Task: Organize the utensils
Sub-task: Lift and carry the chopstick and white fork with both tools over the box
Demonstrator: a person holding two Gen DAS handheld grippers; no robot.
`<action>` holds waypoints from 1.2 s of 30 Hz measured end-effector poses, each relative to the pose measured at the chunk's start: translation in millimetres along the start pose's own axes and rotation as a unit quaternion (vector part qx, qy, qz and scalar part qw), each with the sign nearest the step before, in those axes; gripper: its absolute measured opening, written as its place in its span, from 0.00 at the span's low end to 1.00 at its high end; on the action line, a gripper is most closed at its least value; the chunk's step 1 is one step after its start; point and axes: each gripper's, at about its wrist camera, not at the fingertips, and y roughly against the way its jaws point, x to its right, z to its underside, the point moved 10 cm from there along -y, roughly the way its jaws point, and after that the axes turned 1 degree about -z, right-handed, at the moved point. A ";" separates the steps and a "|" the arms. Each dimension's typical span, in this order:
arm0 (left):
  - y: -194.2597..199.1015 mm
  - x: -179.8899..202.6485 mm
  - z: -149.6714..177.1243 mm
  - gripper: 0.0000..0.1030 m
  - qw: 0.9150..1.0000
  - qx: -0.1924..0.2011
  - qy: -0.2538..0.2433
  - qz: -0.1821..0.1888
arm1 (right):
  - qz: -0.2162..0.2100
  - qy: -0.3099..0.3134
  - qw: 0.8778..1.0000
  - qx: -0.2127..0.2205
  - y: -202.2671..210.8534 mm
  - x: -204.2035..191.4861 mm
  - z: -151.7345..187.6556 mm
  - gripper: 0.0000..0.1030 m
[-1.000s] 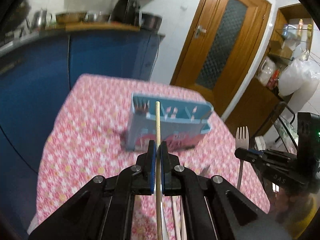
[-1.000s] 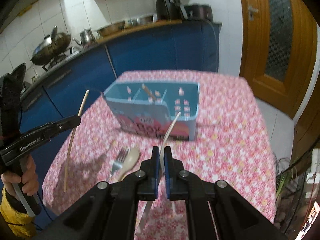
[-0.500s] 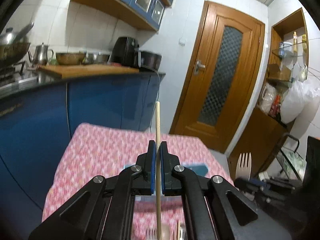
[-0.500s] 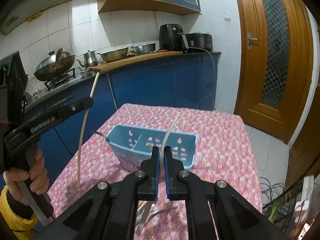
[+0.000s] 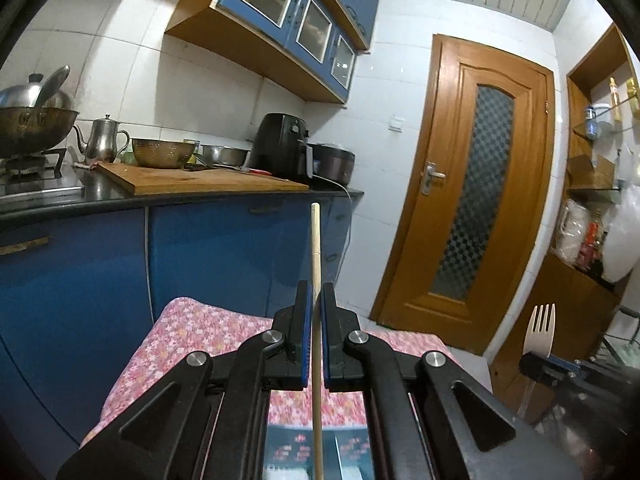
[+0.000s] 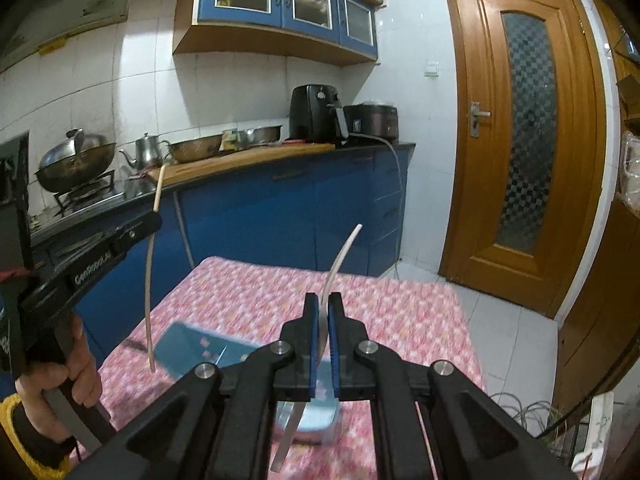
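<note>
While both claws are raised above the pink flowered counter [image 6: 256,296], each one is clamped on a utensil. Seen from its own camera, the left claw [image 5: 316,336] has its blue-padded jaws pressed together on a thin wooden chopstick [image 5: 315,264], which stands upright, its blunt end rising well above the jaw tips and its lower part running down between the black arms of the claw and out of the bottom of the view. Below the left claw, between its arms, part of a light blue box [image 5: 316,452] shows on the counter, close under the chopstick. Off to the right of the left claw, the right claw [image 5: 538,364] is seen from the side, holding a pale fork [image 5: 540,330] with its tines pointing up.

Through the right wrist camera, the right claw [image 6: 323,344] is closed on the fork [image 6: 340,256], seen edge-on as a thin curved strip; its upper end bends away to the right above the jaws and its handle hangs down below them. Beneath and just left of the right claw lies the light blue box [image 6: 200,348], blurred, resting on the counter. To the left of the right claw, the left claw [image 6: 154,222] comes in from the side in a bare hand [image 6: 60,384] with a yellow cuff, and the chopstick [image 6: 150,280] in it hangs with its lower tip near the left edge of the box; whether it touches cannot be told.
</note>
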 end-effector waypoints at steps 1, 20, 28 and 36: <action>-4.9 -1.5 0.7 0.02 1.000 0.003 0.003 -0.001 | 0.002 0.001 1.000 0.004 -3.8 1.6 -2.0 0.06; -15.4 14.0 35.8 0.02 0.996 0.052 -0.068 -0.007 | 0.004 0.049 0.999 0.007 -64.6 -4.4 28.6 0.06; -15.2 6.9 56.0 0.02 0.997 0.036 -0.066 -0.009 | 0.021 0.090 0.996 0.011 -64.7 -17.2 40.0 0.06; -11.0 3.5 70.2 0.15 0.998 0.013 -0.068 -0.003 | -0.009 0.078 0.997 -0.007 -64.6 -25.8 53.9 0.07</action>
